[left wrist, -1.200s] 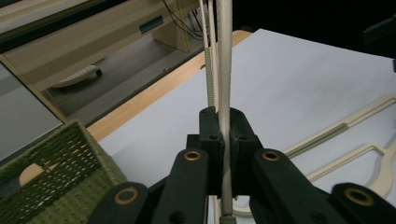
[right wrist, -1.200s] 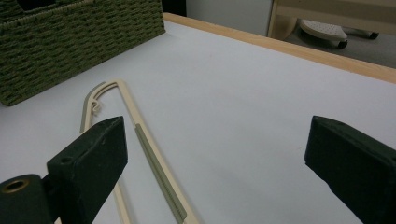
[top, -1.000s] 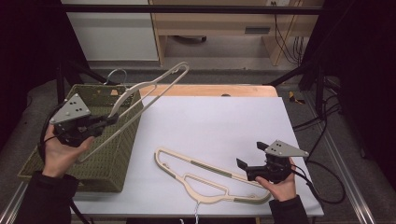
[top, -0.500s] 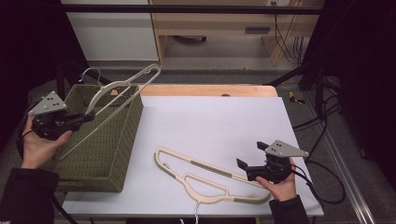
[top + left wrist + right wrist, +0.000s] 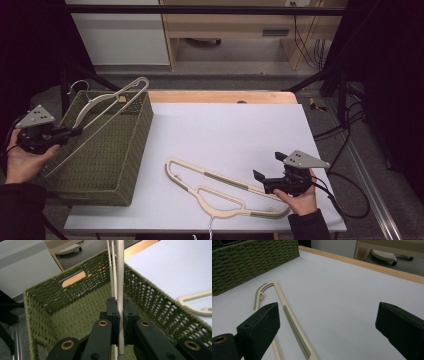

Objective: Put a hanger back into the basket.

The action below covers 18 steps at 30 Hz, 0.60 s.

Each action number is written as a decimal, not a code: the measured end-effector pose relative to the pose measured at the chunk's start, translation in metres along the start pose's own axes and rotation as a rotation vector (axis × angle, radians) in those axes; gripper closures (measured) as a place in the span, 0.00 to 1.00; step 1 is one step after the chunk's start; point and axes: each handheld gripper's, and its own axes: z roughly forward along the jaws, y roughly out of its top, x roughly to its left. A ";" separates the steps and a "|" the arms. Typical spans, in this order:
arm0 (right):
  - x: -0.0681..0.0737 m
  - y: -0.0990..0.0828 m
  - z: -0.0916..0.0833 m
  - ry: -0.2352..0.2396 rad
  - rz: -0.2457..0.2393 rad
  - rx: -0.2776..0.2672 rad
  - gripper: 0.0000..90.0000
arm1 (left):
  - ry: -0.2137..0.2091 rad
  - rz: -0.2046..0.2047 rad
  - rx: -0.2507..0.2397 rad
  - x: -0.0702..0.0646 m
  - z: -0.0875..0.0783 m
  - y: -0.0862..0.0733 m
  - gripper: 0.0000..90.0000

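- Your left gripper (image 5: 75, 131) pinches the held hanger (image 5: 102, 102) by its bar, slanting over the green basket (image 5: 107, 165).
- Step, likely: lowering it in.
- Your right gripper (image 5: 267, 172) is spread beside the second hanger (image 5: 220, 187) on the table (image 5: 225, 130).
- Next: lower, then release.

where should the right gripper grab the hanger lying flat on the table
Probably the long straight bar of the hanger on the table, near its grey-green strip. It lies flat on the white table, so come from above with jaws astride the thin bar. The right gripper is open, beside the hanger's near end.
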 end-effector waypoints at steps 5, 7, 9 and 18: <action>0.000 0.000 0.000 0.001 -0.005 0.001 0.07 | 0.007 0.003 0.028 0.002 0.001 -0.009 0.96; 0.000 0.000 0.000 0.001 -0.004 0.002 0.07 | 0.005 0.006 0.036 0.000 0.002 -0.014 0.96; 0.000 0.000 0.000 0.001 -0.004 0.002 0.07 | 0.005 0.004 0.040 0.000 0.001 -0.016 0.96; 0.000 -0.001 0.001 0.003 -0.007 0.008 0.07 | 0.012 0.020 0.100 -0.011 0.015 -0.029 0.96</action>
